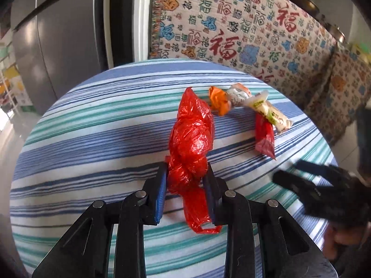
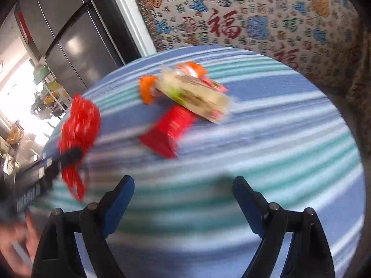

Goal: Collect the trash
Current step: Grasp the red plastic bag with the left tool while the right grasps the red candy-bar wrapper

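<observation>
Left wrist view first: my left tongs (image 1: 186,173) are clamped on the red plastic bag (image 1: 191,139), blue pads pressing its twisted neck from both sides. The bag's bulk stands up toward twelve o'clock, and a loose handle loop trails back toward six. I can't see anything inside it through the crumpled film.

Out at two o'clock on the striped tablecloth (image 1: 92,127) lie the wrappers: an orange one (image 1: 219,102), a white printed one touching it, then a pale snack packet (image 1: 273,115) overlapping a red sachet (image 1: 264,136). At four o'clock my right tongs (image 1: 289,173) come in, blurred.

Right wrist view, heavy motion blur: my right tongs (image 2: 183,187) are wide apart, nothing between the pads, hovering above the cloth. The wrapper heap sits at twelve o'clock, red sachet (image 2: 167,129) nearest. The bag (image 2: 78,125) is at ten o'clock, pinched in the left tongs. Beyond the table, a patterned cloth (image 2: 255,18) hangs.
</observation>
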A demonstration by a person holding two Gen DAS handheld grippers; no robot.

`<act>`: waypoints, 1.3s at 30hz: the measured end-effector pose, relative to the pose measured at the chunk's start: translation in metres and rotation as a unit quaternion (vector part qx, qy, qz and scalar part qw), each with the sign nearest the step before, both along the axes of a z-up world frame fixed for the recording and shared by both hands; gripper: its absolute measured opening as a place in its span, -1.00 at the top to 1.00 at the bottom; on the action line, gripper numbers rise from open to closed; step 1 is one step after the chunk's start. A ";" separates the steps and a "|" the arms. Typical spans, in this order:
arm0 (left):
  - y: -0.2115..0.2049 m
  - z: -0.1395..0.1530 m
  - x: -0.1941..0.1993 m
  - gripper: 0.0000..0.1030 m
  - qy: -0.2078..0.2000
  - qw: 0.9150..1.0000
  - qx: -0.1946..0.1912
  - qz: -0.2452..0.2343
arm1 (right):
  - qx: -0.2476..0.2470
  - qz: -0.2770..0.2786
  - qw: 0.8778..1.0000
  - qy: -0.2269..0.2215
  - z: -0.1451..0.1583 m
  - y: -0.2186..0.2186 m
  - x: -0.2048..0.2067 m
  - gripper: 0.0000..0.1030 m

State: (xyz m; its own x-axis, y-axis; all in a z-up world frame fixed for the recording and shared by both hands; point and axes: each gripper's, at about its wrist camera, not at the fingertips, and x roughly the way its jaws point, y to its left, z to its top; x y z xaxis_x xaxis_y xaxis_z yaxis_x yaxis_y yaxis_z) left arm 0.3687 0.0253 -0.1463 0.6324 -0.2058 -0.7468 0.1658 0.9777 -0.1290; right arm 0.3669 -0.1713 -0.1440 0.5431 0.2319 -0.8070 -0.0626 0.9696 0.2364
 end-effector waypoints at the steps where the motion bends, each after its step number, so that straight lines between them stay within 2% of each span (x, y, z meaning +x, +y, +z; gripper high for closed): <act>1: 0.002 -0.001 -0.002 0.43 0.003 1.000 0.000 -0.002 | -0.007 -0.006 1.000 0.001 0.000 0.008 0.013 -0.72; 3: 0.002 -0.003 -0.005 0.43 0.003 1.000 0.008 -0.010 | -0.010 -0.026 1.000 0.000 -0.002 0.018 0.034 -0.72; 4: 0.002 -0.003 -0.007 0.42 0.001 1.000 0.013 -0.013 | -0.016 -0.038 0.999 -0.002 -0.003 0.018 0.042 -0.59; 5: 0.002 -0.004 -0.008 0.42 0.000 1.000 0.020 -0.015 | -0.032 -0.052 0.998 -0.008 -0.003 0.017 0.048 -0.37; 6: 0.003 -0.004 -0.009 0.42 0.000 1.000 0.022 -0.017 | -0.052 -0.058 0.997 -0.013 -0.003 0.015 0.049 0.29; 7: 0.005 -0.004 -0.010 0.42 0.001 1.000 0.021 -0.019 | -0.065 -0.056 0.996 -0.014 -0.003 0.012 0.050 0.50; 9: 0.010 -0.003 -0.012 0.42 0.004 1.000 0.019 -0.020 | -0.058 -0.022 0.998 -0.013 -0.002 0.002 0.043 0.55; 10: 0.012 -0.003 -0.012 0.42 0.004 1.000 0.019 -0.019 | -0.056 0.014 0.998 -0.015 0.001 0.000 0.033 0.56; 12: 0.019 -0.003 -0.013 0.41 0.005 1.000 0.017 -0.015 | -0.057 0.096 0.994 -0.019 0.006 0.001 0.005 0.56; 14: 0.024 -0.007 -0.014 0.41 0.013 1.000 0.013 -0.010 | -0.074 0.145 0.986 -0.023 0.008 0.001 -0.028 0.56; 16: 0.025 -0.012 -0.015 0.38 0.020 1.000 0.013 -0.006 | -0.095 0.154 0.983 -0.026 0.004 -0.001 -0.055 0.56; 17: 0.025 -0.014 -0.016 0.30 0.021 1.000 0.014 -0.006 | -0.113 0.142 0.983 -0.030 0.001 -0.005 -0.065 0.56; 18: 0.024 -0.016 -0.017 0.21 0.024 1.000 0.015 -0.008 | -0.125 0.131 0.983 -0.035 -0.001 -0.007 -0.073 0.56; 20: 0.019 -0.022 -0.018 -0.34 0.036 0.999 0.008 -0.019 | -0.145 0.109 0.982 -0.051 -0.005 -0.012 -0.083 0.51; 21: 0.017 -0.024 -0.019 -0.47 0.036 0.999 0.002 -0.023 | -0.151 0.103 0.982 -0.055 -0.007 -0.013 -0.086 0.50; 22: 0.014 -0.024 -0.021 -0.70 0.033 0.999 0.003 -0.024 | -0.157 0.103 0.980 -0.061 -0.009 -0.012 -0.088 0.41; 23: 0.010 -0.026 -0.022 -0.85 0.031 0.999 0.012 -0.024 | -0.164 0.107 0.978 -0.067 -0.011 -0.010 -0.089 0.15; 24: 0.005 -0.029 -0.022 -0.89 0.031 0.999 0.030 -0.025 | -0.171 0.104 0.976 -0.080 -0.013 -0.009 -0.089 -0.17; 25: 0.002 -0.031 -0.022 -0.91 0.030 0.998 0.046 -0.025 | -0.171 0.102 0.977 -0.078 -0.014 -0.010 -0.087 -0.19; 27: -0.006 -0.033 -0.019 -0.98 0.035 0.996 0.082 -0.026 | -0.147 0.102 0.982 -0.067 -0.018 -0.013 -0.080 -0.36; 30: -0.003 -0.034 -0.014 -0.99 0.038 0.996 0.078 -0.027 | -0.110 0.084 0.989 -0.048 -0.021 -0.021 -0.074 -0.50; 39: -0.002 -0.037 -0.007 -0.99 0.033 0.996 0.078 -0.037 | -0.112 0.076 0.990 -0.041 -0.028 -0.017 -0.066 -0.76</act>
